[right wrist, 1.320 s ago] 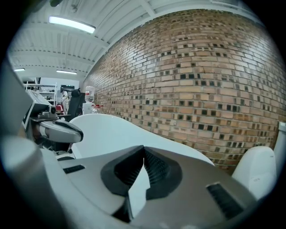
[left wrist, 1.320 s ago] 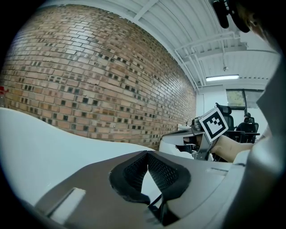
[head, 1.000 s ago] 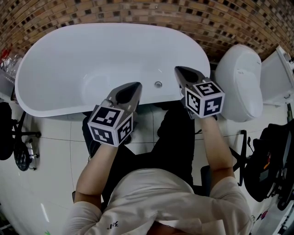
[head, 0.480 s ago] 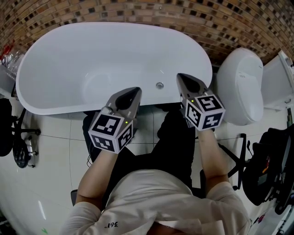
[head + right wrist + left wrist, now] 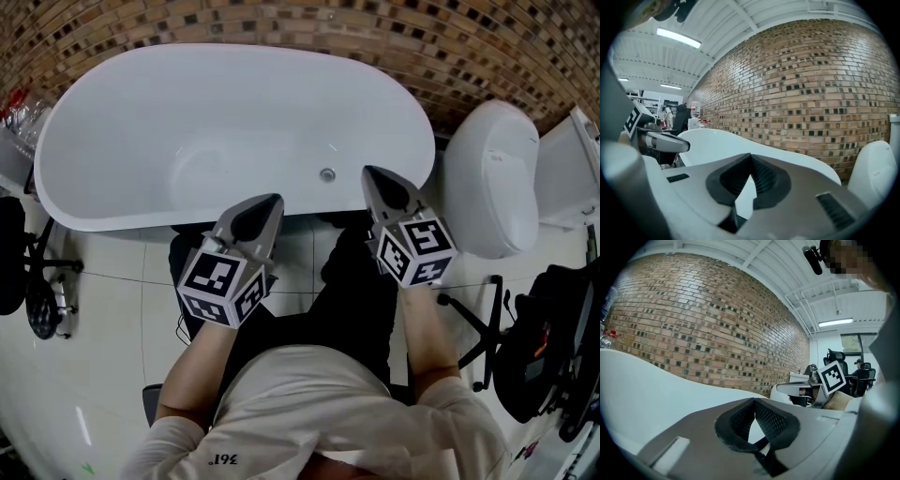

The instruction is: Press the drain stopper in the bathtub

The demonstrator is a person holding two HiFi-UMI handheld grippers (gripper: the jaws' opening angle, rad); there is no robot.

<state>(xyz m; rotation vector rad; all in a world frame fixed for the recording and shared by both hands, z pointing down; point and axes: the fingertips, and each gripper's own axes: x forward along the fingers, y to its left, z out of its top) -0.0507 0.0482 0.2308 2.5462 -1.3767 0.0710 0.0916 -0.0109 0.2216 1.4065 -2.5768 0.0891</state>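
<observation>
A white oval bathtub (image 5: 122, 103) fills the upper head view. A small round metal drain stopper (image 5: 327, 174) sits low on its inner surface by the near rim. My left gripper (image 5: 276, 200) is shut, with its tip over the near rim, left of the stopper. My right gripper (image 5: 367, 172) is also shut, its tip just right of the stopper, above the rim. In the left gripper view the left gripper (image 5: 754, 401) has its pads closed on nothing, with the tub's rim (image 5: 642, 380) beyond. The right gripper (image 5: 750, 155) looks the same in its own view.
A white toilet (image 5: 492, 173) stands right of the tub, against the brick wall (image 5: 422, 37). A black office chair (image 5: 28, 272) stands at the left and dark gear (image 5: 548, 337) at the right. The person's legs and white tiled floor (image 5: 112, 309) lie below the tub.
Both grippers have drawn back toward the person, from over the tub's inside to its near rim. Both stayed shut.
</observation>
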